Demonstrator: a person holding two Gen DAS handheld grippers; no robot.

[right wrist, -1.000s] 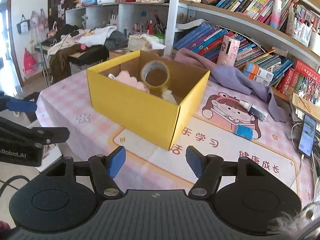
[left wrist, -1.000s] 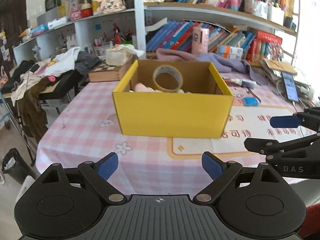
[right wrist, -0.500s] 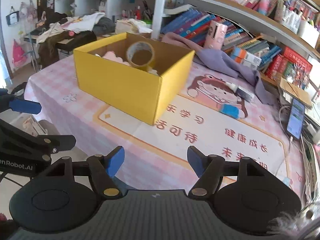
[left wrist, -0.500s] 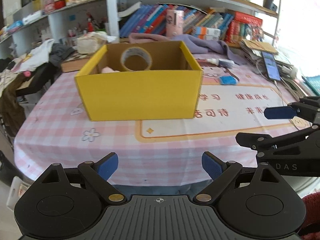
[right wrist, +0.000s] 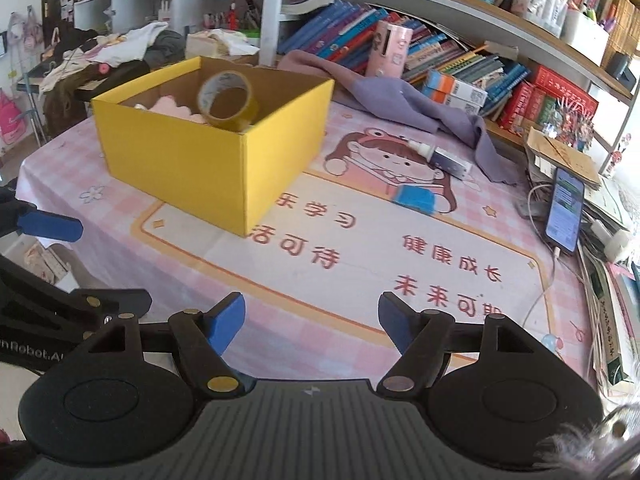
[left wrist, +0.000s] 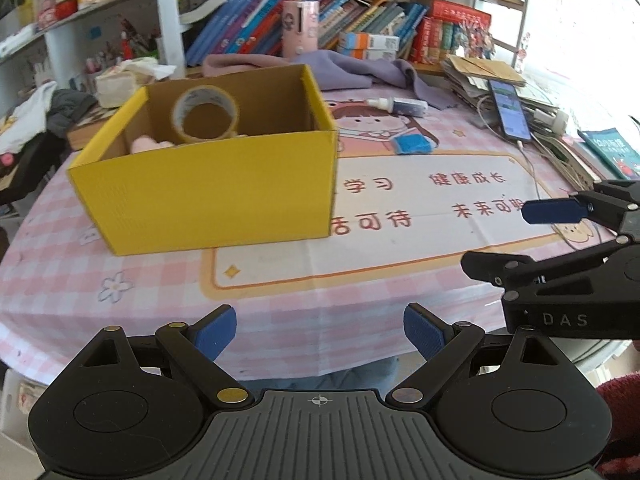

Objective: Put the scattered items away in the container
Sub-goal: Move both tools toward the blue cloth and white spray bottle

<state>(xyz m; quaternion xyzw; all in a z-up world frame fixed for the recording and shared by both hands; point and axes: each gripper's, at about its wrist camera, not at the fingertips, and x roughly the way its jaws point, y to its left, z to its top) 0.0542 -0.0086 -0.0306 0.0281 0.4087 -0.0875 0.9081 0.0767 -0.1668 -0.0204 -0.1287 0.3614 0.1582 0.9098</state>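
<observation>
A yellow cardboard box (left wrist: 208,196) (right wrist: 188,160) stands on the pink table mat, holding a roll of tape (left wrist: 205,114) (right wrist: 226,98) and something pink (left wrist: 146,145). Beyond it on the mat lie a small blue packet (left wrist: 412,145) (right wrist: 414,199) and a white bottle (left wrist: 398,105) (right wrist: 440,156). My left gripper (left wrist: 320,330) hangs open and empty at the table's near edge. My right gripper (right wrist: 312,320) is empty, its jaws opening, over the mat's front part; it also shows at the right of the left wrist view, right gripper (left wrist: 516,236).
A purple cloth (right wrist: 404,100) lies behind the box. A phone (right wrist: 564,208) on a cable and stacked papers sit at the right edge. Bookshelves (right wrist: 440,40) line the back. Clothes are piled at the far left (right wrist: 100,56).
Both views have swung right and down, so the box now sits further left and the blue packet and bottle nearer centre. The right gripper's jaws have widened.
</observation>
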